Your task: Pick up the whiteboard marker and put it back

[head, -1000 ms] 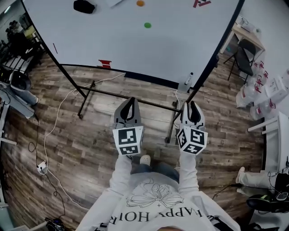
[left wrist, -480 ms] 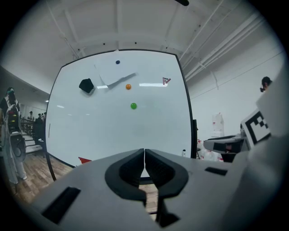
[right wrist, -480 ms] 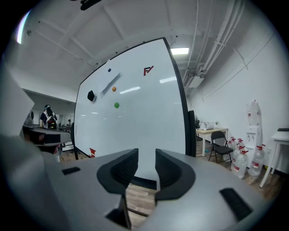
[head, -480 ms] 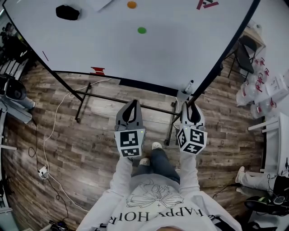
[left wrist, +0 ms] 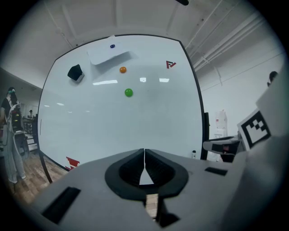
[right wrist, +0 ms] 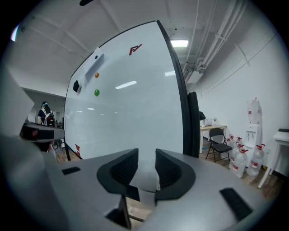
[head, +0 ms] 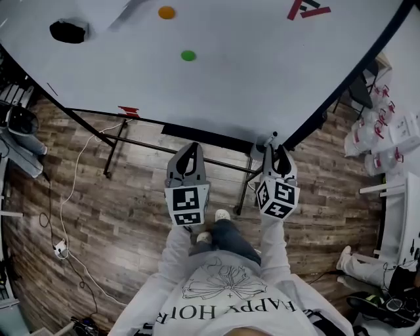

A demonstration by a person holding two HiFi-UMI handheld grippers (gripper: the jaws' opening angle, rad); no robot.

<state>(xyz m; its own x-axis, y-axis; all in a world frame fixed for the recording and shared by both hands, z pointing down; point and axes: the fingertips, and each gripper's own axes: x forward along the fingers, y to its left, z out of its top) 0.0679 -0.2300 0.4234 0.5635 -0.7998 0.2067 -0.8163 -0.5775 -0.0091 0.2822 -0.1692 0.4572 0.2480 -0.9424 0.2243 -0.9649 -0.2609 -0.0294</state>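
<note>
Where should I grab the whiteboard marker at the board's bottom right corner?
Take the whiteboard marker by its barrel, probably from the front with a jaw on either side. It stands upright at the bottom edge of the whiteboard, which blocks the back.

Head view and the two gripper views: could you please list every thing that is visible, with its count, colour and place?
whiteboard: one, white, black frame, ahead
green magnet: one, on the board
orange magnet: one, above the green
eraser: one, black, board's upper left
whiteboard marker: one, white, dark cap, board's lower right corner
water jugs: several, clear, red caps, far right
chair: one, black, right of board
cable: one, white, on wooden floor
left hand-held gripper: grey, jaws together, empty
right hand-held gripper: grey, jaws apart, just been opening, nothing gripped
</note>
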